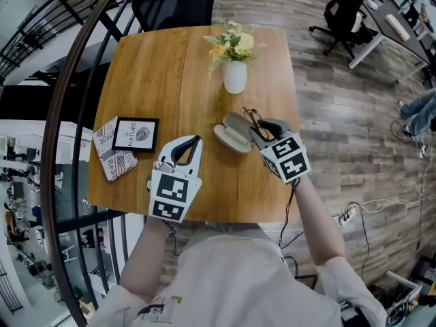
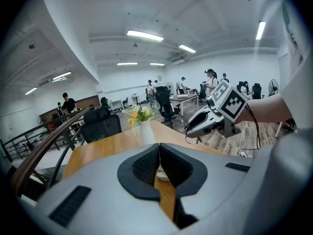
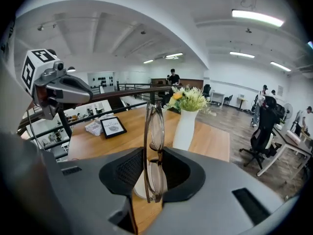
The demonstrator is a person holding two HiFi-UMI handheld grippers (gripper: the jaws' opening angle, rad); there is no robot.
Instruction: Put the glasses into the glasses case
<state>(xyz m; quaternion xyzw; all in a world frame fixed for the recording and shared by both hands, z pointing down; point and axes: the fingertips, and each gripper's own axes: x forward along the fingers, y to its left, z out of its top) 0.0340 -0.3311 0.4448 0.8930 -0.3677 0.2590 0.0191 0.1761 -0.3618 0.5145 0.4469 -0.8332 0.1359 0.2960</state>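
Note:
The glasses point(image 3: 155, 151) have a thin brown frame and stand on edge between the pads of my right gripper point(image 3: 152, 173), which is shut on them. In the head view the glasses point(image 1: 253, 120) hang just right of the open beige glasses case point(image 1: 231, 135), which lies on the wooden table point(image 1: 163, 73). My right gripper point(image 1: 261, 133) is right beside the case. My left gripper point(image 1: 185, 150) hovers to the left of the case with its fingertips together and nothing between them. A bit of the case point(image 2: 161, 173) shows past them.
A white vase of flowers point(image 1: 235, 75) stands behind the case. A framed picture point(image 1: 135, 134) and small books point(image 1: 112, 152) lie at the table's left. A dark chair point(image 1: 174, 2) is at the far side, a curved railing point(image 1: 68, 114) at the left.

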